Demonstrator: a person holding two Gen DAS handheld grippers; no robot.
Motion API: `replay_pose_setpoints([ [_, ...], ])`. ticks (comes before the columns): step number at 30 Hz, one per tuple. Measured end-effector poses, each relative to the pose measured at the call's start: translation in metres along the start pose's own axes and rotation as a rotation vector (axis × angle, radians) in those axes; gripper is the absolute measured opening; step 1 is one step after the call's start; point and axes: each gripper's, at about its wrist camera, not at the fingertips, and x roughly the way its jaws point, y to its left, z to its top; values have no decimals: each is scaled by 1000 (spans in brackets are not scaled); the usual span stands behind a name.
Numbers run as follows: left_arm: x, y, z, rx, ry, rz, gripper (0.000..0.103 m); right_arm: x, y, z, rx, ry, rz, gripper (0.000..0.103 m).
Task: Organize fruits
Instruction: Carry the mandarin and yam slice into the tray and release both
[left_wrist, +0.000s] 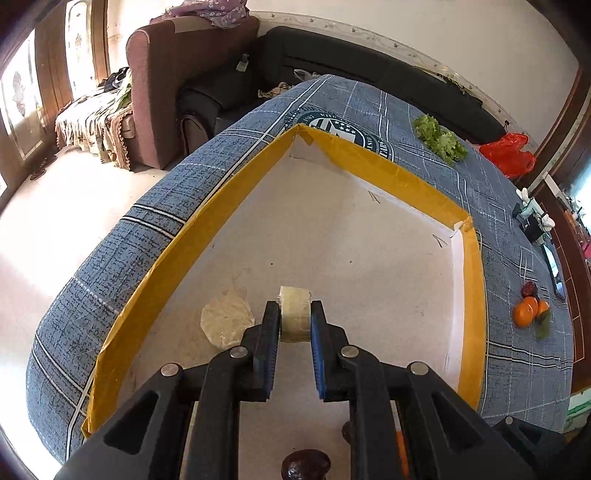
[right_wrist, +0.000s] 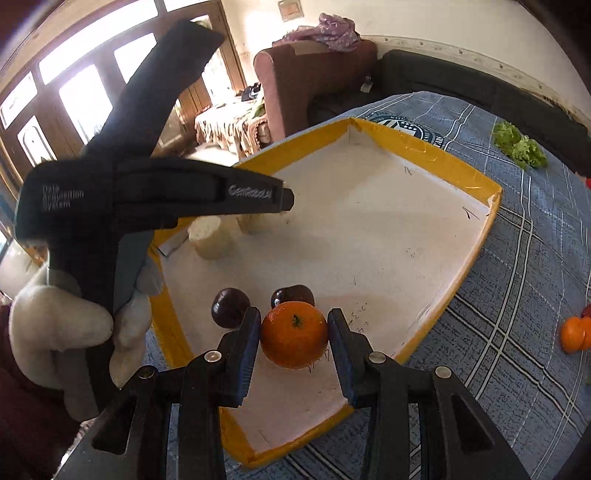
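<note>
A shallow tray with a yellow rim (left_wrist: 221, 206) and a white floor lies on the blue checked table. My left gripper (left_wrist: 294, 310) is shut on a pale round fruit piece (left_wrist: 294, 297) over the tray. A second pale piece (left_wrist: 227, 321) lies on the floor just to its left. In the right wrist view my right gripper (right_wrist: 294, 314) is shut on an orange (right_wrist: 294, 338) low over the tray's near part. Two dark plums (right_wrist: 229, 306) (right_wrist: 293, 294) rest just behind it. A gloved hand (right_wrist: 59, 325) holds the left gripper (right_wrist: 287, 199) over the tray's left side.
On the cloth right of the tray lie oranges (left_wrist: 530, 312) with a dark fruit (left_wrist: 529, 290), and farther off green lettuce (left_wrist: 439, 138) and a red bag (left_wrist: 508, 153). A brown armchair (left_wrist: 166, 92) and a dark sofa (left_wrist: 332, 62) stand beyond the table.
</note>
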Motion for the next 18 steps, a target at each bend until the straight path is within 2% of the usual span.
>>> replay_pose_setpoints([
  [2,2,0,1,-4,1,-4,16,2,7,-1,-13,11,-7,42],
  [5,3,4,2,-19,9,-26,21,7,10,0,-17,13,-9,42],
  [7,-2,6,1,-34,0,-39,33,8,12,1,-21,8,-2,44],
  [9,-14,6,0,-40,-22,-54,36,4,13,1,-17,-8,11,44],
  [13,-44,4,-3,-46,-83,-66,53,-17,9,2,16,-66,18,57],
  [17,-81,-5,-14,-67,-128,-113,61,-46,-4,-6,52,-124,-2,57],
  [18,-88,-12,-17,-60,-139,-133,66,-53,-9,-10,62,-136,-10,57],
])
